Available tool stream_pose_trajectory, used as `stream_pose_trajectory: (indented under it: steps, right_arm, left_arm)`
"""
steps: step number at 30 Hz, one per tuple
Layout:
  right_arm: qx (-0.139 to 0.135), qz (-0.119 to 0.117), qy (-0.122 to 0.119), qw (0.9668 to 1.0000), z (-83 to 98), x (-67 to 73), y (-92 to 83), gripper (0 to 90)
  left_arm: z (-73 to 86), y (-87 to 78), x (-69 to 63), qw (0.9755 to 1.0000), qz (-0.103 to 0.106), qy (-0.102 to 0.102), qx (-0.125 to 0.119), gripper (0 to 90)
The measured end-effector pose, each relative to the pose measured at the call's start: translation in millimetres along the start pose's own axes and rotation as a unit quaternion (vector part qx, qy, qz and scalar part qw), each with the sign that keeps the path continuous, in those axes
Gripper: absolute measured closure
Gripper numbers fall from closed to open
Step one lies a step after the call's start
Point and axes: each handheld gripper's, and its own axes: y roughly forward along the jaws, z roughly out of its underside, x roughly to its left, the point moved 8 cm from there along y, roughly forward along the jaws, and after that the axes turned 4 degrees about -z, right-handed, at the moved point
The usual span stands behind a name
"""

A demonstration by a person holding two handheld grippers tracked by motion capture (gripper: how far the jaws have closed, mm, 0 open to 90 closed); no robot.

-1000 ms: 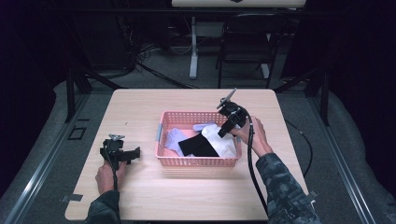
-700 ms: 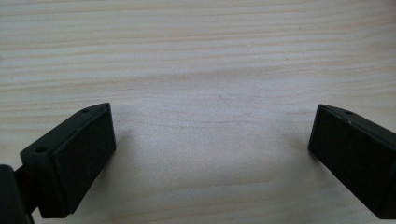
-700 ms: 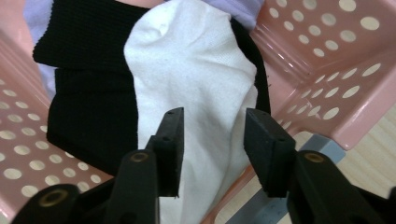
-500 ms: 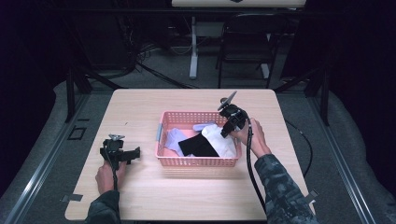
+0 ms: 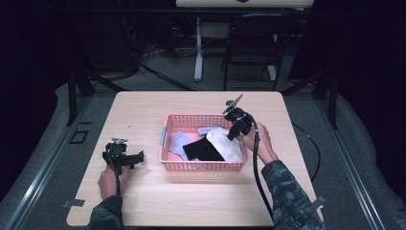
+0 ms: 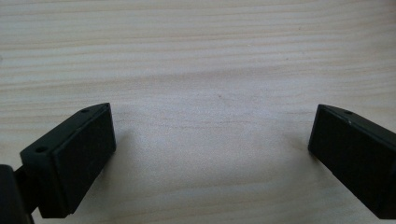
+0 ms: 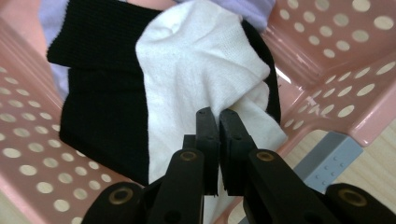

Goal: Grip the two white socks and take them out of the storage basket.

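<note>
Leftward first: find the left hand point(image 5: 109, 179) well short of the basket, holding the left gripper point(image 5: 136, 157) low over the bare wooden table point(image 5: 143, 110), jaws spread wide with nothing but wood grain between them. Next, at mid-table, meet the pink perforated basket point(image 5: 201, 166), upright, with three soft things lying in it: a lilac cloth point(image 5: 176, 143) toward its left end, a black cloth point(image 5: 203, 149) flat across the middle, and a white knitted cloth point(image 7: 187, 56) draped over the black one's right part. Farther right, over the basket's right end, find the right gripper point(image 7: 219, 116) tipped down into the basket by the right hand point(image 5: 256, 141), jaws pressed nearly together and, as far as can be judged, pinching a fold at the white cloth's near edge. From that pinch, follow the white cloth's long axis away from the jaws toward the basket's middle, on top of the black cloth, not under it. So, far the nearer hand for this piece, and probably needing only a pull upward and back toward the right rim to free it, watching that the black cloth does not drag along. Just outside that corner, note a grey fitting of the basket point(image 7: 327, 156) beside the wall.
</note>
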Motion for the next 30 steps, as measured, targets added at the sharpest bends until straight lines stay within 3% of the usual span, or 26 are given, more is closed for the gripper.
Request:
stream_pose_trajectory:
  steps: [4, 12, 30]
  right_arm:
    - [-0.013, -0.003, 0.009, 0.9999, -1.8, 2.7, -3.8, 87.8]
    - [-0.022, -0.009, 0.005, 0.9997, -1.8, 5.1, -17.9, 87.9]
    - [-0.074, -0.015, -0.014, 0.9971, -16.2, 17.7, -57.5, 87.9]
  left_arm:
    - [0.0, 0.0, 0.0, 1.0000, 0.000, 0.000, 0.000, 0.8]
    - [0.0, 0.0, 0.0, 1.0000, 0.000, 0.000, 0.000, 0.8]
    - [0.0, 0.0, 0.0, 1.0000, 0.000, 0.000, 0.000, 0.7]
